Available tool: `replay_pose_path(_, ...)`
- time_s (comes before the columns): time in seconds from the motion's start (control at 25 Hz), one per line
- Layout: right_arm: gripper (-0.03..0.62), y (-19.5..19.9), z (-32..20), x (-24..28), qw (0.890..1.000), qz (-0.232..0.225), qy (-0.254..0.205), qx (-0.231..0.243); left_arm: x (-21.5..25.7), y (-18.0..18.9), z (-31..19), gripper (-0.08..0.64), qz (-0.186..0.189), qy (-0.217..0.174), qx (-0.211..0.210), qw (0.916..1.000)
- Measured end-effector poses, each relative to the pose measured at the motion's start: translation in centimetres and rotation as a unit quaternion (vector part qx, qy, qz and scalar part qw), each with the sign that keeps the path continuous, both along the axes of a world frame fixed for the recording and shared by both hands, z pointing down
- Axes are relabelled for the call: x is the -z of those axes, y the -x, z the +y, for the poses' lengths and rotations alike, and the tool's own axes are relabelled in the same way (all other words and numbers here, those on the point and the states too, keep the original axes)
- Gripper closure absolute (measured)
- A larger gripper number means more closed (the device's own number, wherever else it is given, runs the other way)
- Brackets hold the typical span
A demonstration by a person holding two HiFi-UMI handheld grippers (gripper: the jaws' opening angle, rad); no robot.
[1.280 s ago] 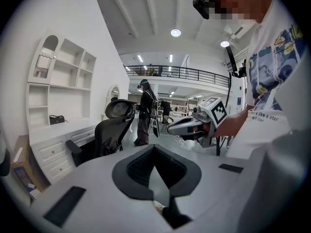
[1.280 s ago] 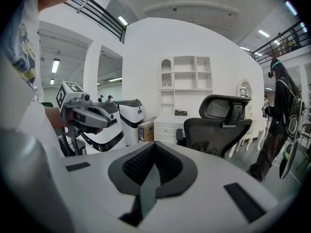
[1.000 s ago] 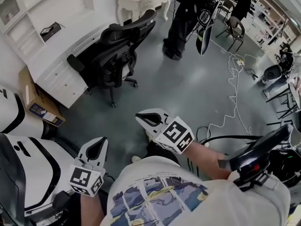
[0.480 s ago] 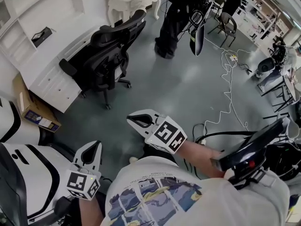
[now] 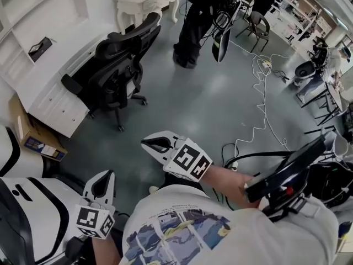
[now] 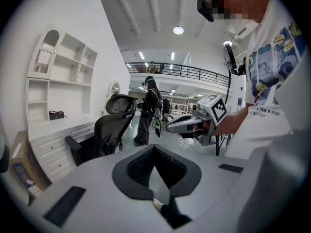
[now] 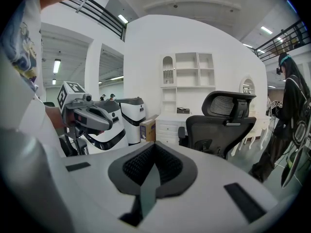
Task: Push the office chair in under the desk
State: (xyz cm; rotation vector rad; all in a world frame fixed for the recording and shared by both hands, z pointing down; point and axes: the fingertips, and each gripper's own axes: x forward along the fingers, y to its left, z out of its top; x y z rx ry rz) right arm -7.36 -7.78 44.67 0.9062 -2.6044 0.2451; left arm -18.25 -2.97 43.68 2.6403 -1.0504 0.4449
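A black mesh office chair (image 5: pixel 120 65) stands on the grey floor beside the white desk (image 5: pixel 52 79), its back turned towards me; it also shows in the left gripper view as the chair (image 6: pixel 109 132) and in the right gripper view as the chair (image 7: pixel 221 125). My left gripper (image 5: pixel 102 182) is low at the left, shut and empty. My right gripper (image 5: pixel 154 144) is held out ahead of my chest, shut and empty, well short of the chair. In their own views the left gripper (image 6: pixel 154 152) and right gripper (image 7: pixel 154 152) hold nothing.
A person in black (image 5: pixel 196 21) stands behind the chair. A white cable (image 5: pixel 259 109) trails over the floor at the right. A cardboard box (image 5: pixel 30 134) sits by the desk drawers, a white-and-black machine (image 5: pixel 33 214) at my left, another chair (image 5: pixel 255 24) far back.
The view has drifted so the chair and desk sit further left and up in the frame. Both grippers have slid slightly left and down; both stay shut.
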Motion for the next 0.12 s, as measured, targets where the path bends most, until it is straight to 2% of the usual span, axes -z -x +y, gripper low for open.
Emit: replay_pose_path(0.12, 0.568, 0.29, 0.11, 0.17, 1.0, -0.008, 0.011, 0.005, -0.21, -0.08, -0.05, 0.546, 0.0, 0.005, 0.004, 1.0)
